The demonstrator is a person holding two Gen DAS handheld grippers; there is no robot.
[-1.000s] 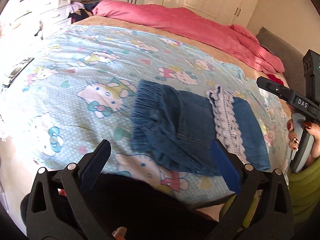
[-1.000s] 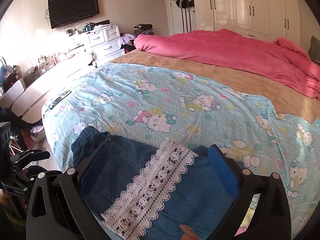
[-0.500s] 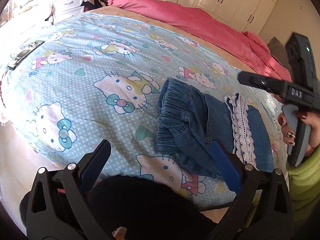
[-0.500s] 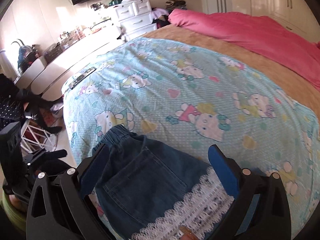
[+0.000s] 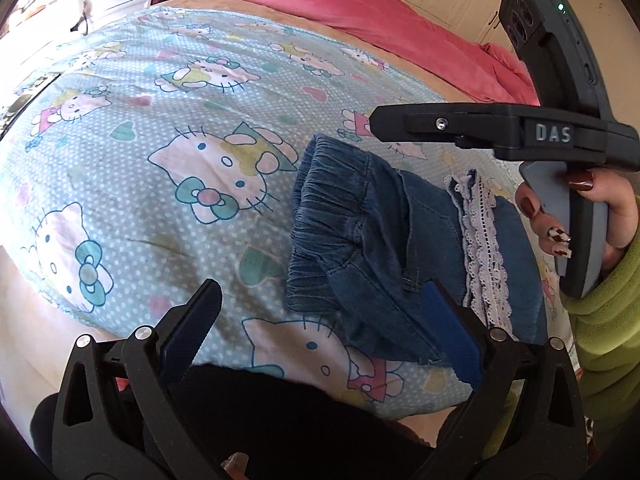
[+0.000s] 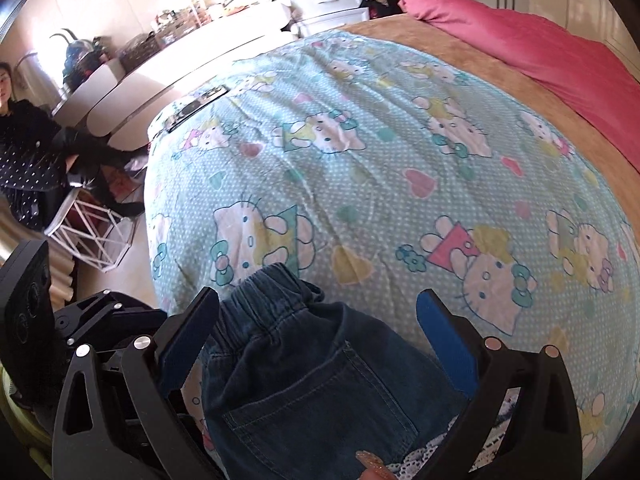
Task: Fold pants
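The denim pants sit folded near the bed's front edge on the cartoon blanket, both the left gripper and right gripper wide open holding nothing, and they look soft, floppy, so I'd grab the thick elastic waistband.

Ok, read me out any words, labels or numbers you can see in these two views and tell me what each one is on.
"DAS": raised letters on the side of the right gripper, seen in the left wrist view.
No other text is readable: the cartoon bedsheet carries pictures only, and the items on the far counter are too small and blurred.
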